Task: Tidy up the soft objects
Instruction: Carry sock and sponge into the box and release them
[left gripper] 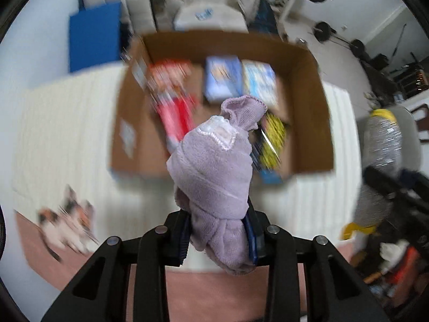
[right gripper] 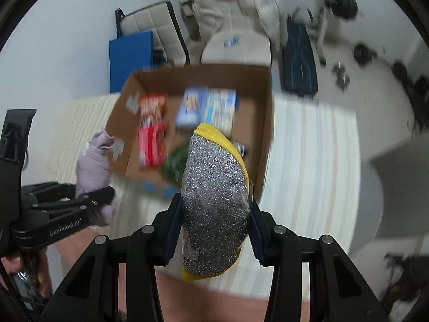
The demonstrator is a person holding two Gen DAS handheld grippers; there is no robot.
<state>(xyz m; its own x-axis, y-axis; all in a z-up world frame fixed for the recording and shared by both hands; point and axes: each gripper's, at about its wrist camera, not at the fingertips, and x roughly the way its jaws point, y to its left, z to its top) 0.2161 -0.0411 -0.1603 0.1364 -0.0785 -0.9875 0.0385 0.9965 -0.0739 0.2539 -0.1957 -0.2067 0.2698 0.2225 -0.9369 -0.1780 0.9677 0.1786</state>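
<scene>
- Lilac fleece cloth [left gripper: 214, 177]: bunched into a roll, long axis running away from the left wrist camera, far end with a white scalloped trim and a ribbed cuff pointing toward the box. Held in the air over the near edge of the box; also seen from the right wrist view [right gripper: 93, 166].
- Left gripper [left gripper: 221, 238]: fingers clamped on the near end of the lilac cloth, one blue pad [left gripper: 183, 241] pressed to each side of it.
- Glitter sponge [right gripper: 214, 196]: silver sparkle face with a yellow edge, in clear wrap, long axis pointing forward, yellow far tip toward the box. Held aloft at the box's near side.
- Right gripper [right gripper: 214, 230]: fingers closed on the sponge's flanks.
- Cardboard box [left gripper: 316, 102]: open-topped, standing on the bed; inside lie a red packet [left gripper: 174, 99], two blue packets [left gripper: 222, 77] side by side at the far wall, and a yellow-and-black packet [left gripper: 273, 139]. All motion-blurred; no labels legible.
- Bed cover [left gripper: 67, 134]: cream, ribbed, beneath the box.
- Small calico toy [left gripper: 67, 225]: on the cover's near left corner, blurred.
- Blue mat [left gripper: 93, 37]: leaning against the far wall.
</scene>
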